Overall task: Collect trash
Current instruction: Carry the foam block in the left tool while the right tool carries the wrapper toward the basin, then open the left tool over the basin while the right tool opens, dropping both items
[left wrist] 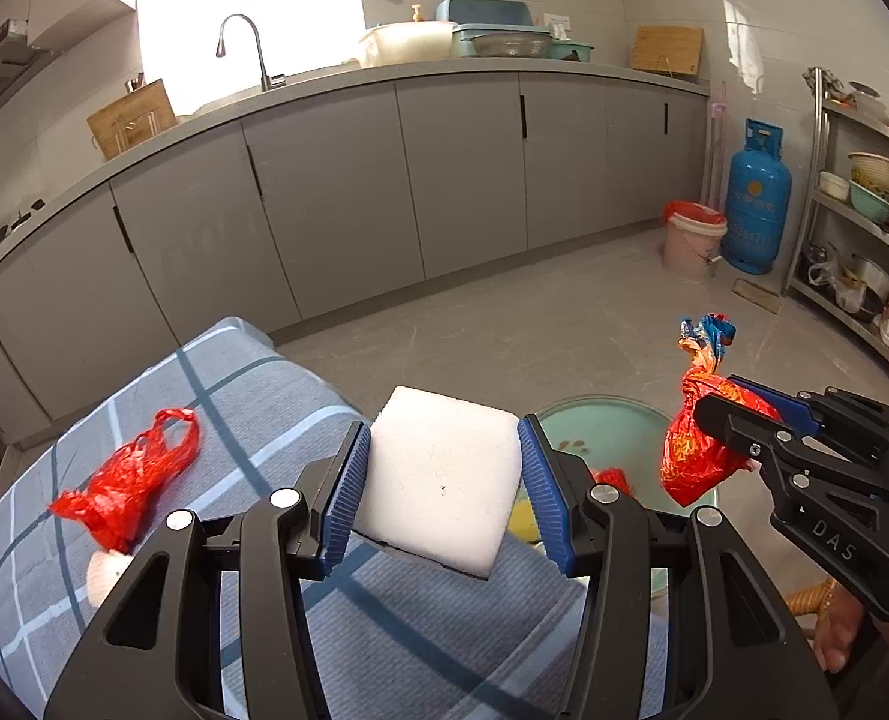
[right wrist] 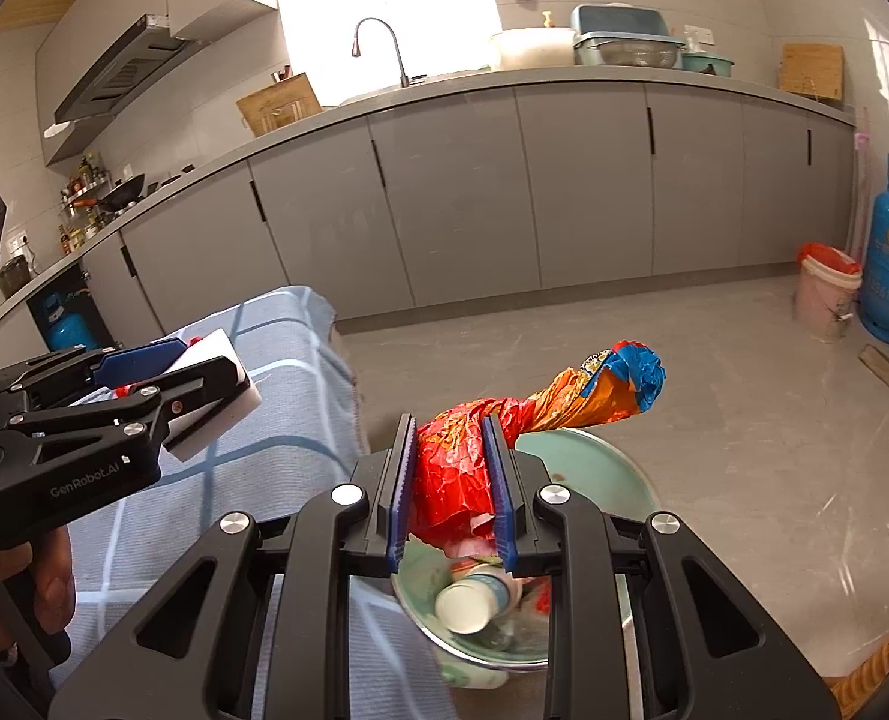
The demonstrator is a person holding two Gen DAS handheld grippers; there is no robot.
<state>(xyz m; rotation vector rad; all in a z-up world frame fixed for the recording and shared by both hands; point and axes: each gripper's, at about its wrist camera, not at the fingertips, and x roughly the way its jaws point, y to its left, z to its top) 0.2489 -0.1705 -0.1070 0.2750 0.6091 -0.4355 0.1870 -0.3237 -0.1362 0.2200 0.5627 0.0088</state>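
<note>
my left tongs are clamped on a white foam block, lower middle of the left view, pads pressing its two side faces. it looks light and a little soft, so the ribbed pads bite in well; squeezing harder would only dent it. my right tongs are closed on a crumpled red snack wrapper, lower middle of the right view, its twisted orange-and-blue tail sticking out up and to the right. that foil is thin and springy, nearly weightless, slippery where smooth; the bunched body where i hold it is the best place.

below the wrapper sits a green basin on the floor, with a small white bottle and other scraps in it, though i can't quite make out what the rest is. the basin lies just beside the right edge of the table, which is covered in a blue checked cloth. a red plastic bag lies on it at lower left of the left view, limp and easy to pinch by its handles.

the floor to the right is open, a lined pink bucket far off beside a blue gas cylinder.
</note>
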